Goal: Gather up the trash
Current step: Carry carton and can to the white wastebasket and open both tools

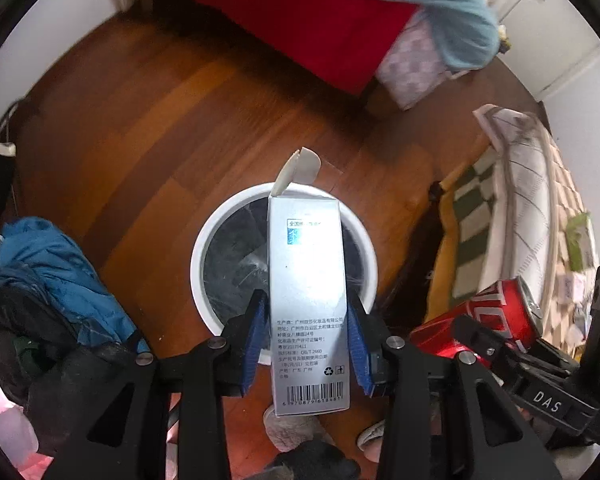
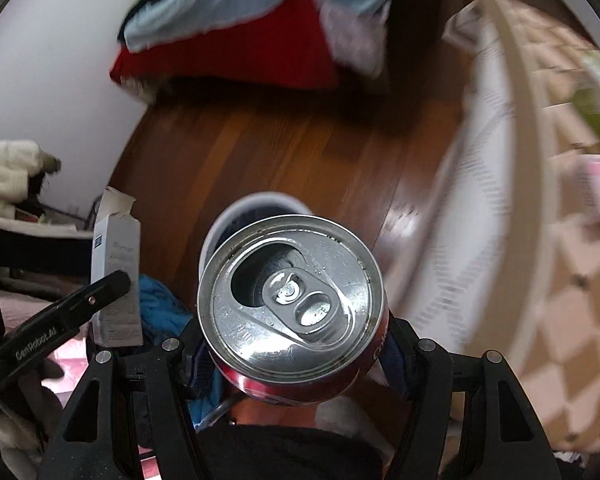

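Observation:
My left gripper (image 1: pixel 306 344) is shut on a white carton box (image 1: pixel 306 280) with its top flap open, held upright right over a white round trash bin (image 1: pixel 208 248) with a dark bag inside. My right gripper (image 2: pixel 296 356) is shut on a red soda can (image 2: pixel 292 292), opened top facing the camera, held above the bin's rim (image 2: pixel 220 228). The can (image 1: pixel 488 316) also shows at the right of the left wrist view. The box (image 2: pixel 114 264) shows at the left of the right wrist view.
The bin stands on a brown wooden floor (image 1: pixel 180 128). A blue jacket (image 1: pixel 56 272) lies left of it. A bed with red and light-blue covers (image 1: pixel 320 20) is behind. A patterned bed or mattress (image 2: pixel 540 240) runs along the right. A slipper (image 1: pixel 296 428) is below.

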Action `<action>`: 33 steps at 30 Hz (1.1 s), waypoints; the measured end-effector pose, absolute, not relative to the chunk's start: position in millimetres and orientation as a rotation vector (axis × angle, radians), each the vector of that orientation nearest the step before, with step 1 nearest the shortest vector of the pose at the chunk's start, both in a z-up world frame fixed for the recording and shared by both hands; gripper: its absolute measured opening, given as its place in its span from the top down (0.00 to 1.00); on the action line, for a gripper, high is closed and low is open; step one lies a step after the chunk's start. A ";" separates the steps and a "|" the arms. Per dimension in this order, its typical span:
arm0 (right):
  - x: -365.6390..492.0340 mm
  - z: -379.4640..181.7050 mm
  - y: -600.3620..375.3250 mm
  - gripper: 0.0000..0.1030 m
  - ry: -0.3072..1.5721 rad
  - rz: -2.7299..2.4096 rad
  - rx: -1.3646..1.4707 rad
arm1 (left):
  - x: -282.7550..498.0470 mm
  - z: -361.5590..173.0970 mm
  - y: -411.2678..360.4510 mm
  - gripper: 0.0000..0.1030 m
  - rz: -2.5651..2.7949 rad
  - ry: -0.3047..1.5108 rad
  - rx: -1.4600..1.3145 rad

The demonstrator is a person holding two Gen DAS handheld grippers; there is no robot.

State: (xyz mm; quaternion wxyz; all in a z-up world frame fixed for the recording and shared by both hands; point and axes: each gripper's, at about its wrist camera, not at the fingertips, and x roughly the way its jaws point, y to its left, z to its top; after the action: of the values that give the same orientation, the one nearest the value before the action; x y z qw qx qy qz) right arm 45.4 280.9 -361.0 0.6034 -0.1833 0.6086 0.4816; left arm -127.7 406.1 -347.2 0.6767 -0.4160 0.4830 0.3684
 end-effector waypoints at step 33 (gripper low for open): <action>-11.5 -384.1 311.3 0.00 1.265 1.023 -0.771 | -199.7 -291.7 349.0 0.08 1.119 1.083 -0.695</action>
State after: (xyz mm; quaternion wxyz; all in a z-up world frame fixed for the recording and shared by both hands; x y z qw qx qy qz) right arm -11.5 311.3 -384.1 0.6215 -0.3356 0.5505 0.4450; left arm -199.7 349.0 -291.7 0.6580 -0.3069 0.4784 0.4939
